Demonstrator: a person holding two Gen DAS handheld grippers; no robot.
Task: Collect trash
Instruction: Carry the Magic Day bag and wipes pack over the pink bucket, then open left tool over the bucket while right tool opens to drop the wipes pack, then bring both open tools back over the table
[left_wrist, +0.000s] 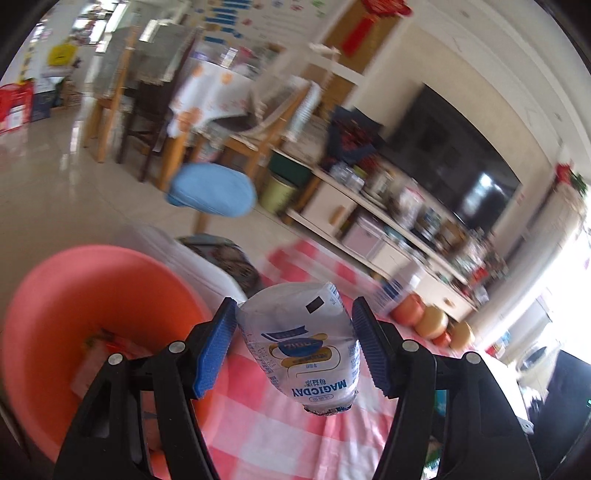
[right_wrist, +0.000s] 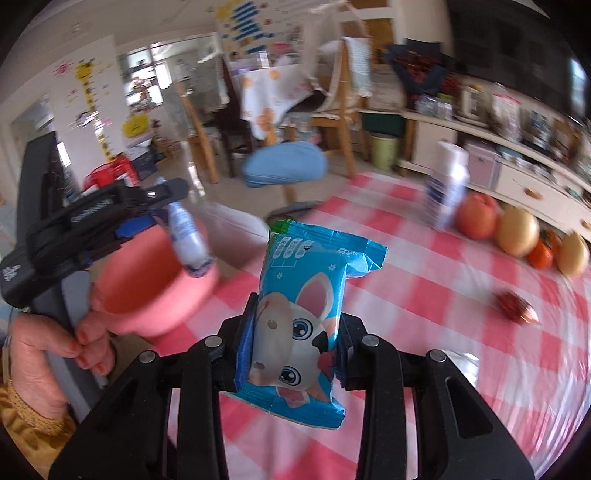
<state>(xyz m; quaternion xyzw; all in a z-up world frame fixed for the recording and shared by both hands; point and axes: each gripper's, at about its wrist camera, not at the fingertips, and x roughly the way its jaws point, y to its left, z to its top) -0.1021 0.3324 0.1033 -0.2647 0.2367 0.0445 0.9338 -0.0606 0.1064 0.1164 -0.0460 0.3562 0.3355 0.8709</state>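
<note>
My left gripper (left_wrist: 295, 328) is shut on a small clear plastic bottle (left_wrist: 306, 343) with a blue and yellow label, its blue pads pressed on both sides. It hangs over the checked cloth beside a pink basin (left_wrist: 74, 295), which holds a few scraps of wrapper. The right wrist view shows that same left gripper (right_wrist: 162, 221) with the bottle (right_wrist: 188, 240) above the basin (right_wrist: 155, 291). My right gripper (right_wrist: 295, 325) is shut on a blue snack wrapper (right_wrist: 306, 314) printed with a white rabbit, held above the table. A red candy wrapper (right_wrist: 515, 304) lies on the cloth to the right.
The table wears a pink and white checked cloth (right_wrist: 424, 332). A white spray can (right_wrist: 448, 184) and a row of fruit (right_wrist: 517, 232) stand at its far edge. Beyond are a blue stool (right_wrist: 284, 164), wooden chairs, a green bin (right_wrist: 384, 149) and a TV cabinet. A hand (right_wrist: 55, 354) holds the left gripper's handle.
</note>
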